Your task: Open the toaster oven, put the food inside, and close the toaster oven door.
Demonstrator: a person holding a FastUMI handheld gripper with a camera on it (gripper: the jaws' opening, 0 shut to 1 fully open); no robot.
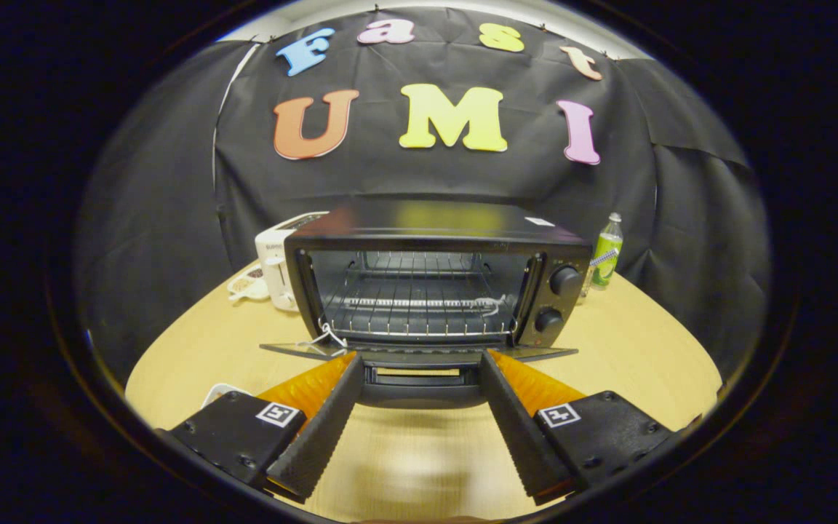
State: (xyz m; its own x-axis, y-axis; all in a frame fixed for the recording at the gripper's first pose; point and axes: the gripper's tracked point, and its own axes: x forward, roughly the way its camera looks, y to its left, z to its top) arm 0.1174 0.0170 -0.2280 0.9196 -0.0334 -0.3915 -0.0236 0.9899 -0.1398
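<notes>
Door [419, 352] dropped flat, the toaster oven [437, 280] sits at 12 o'clock on the desk [637, 342]; the hand-held gripper [419, 375], fingers wide and empty, flanks its handle [419, 382], apparently freeing the opened door.

Toaster oven [433, 284] cavity clear above its wire rack [419, 306]; lowered door [419, 354] juts toward the gripper [419, 367], fingers spread wide, door handle [419, 382] between them. White appliance [277, 269] crowds far left, bottle [607, 253] far right.
</notes>
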